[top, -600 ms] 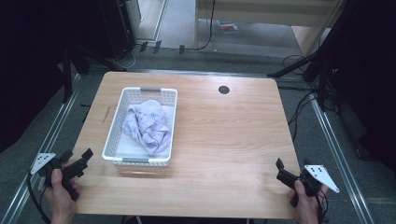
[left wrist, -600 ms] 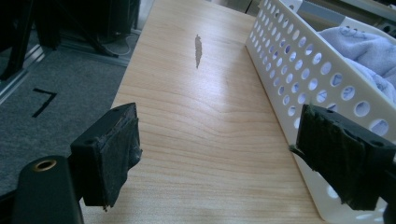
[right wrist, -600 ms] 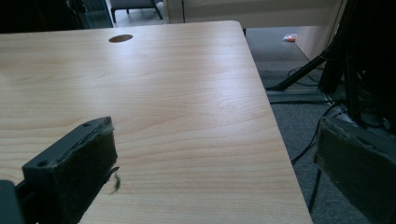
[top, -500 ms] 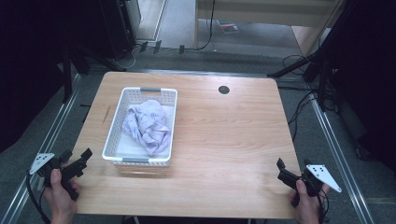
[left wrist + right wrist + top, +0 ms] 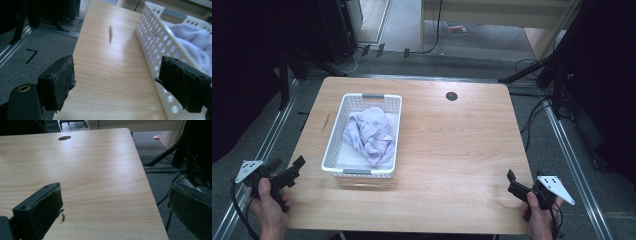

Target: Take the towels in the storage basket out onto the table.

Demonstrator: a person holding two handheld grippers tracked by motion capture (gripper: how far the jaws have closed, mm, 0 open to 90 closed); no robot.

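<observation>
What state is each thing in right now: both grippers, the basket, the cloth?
left gripper: open, empty, at the table's near left corner.
right gripper: open, empty, at the near right edge.
white basket: upright on the table.
lilac cloth: crumpled, inside the basket.

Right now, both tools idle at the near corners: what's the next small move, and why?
Probably bring the left tool forward and over the basket rim toward the cloth. Its jaws stand wide open and hold nothing, and the basket wall sits right beside it in the left gripper view. The right tool, also open, is far across bare table.
</observation>
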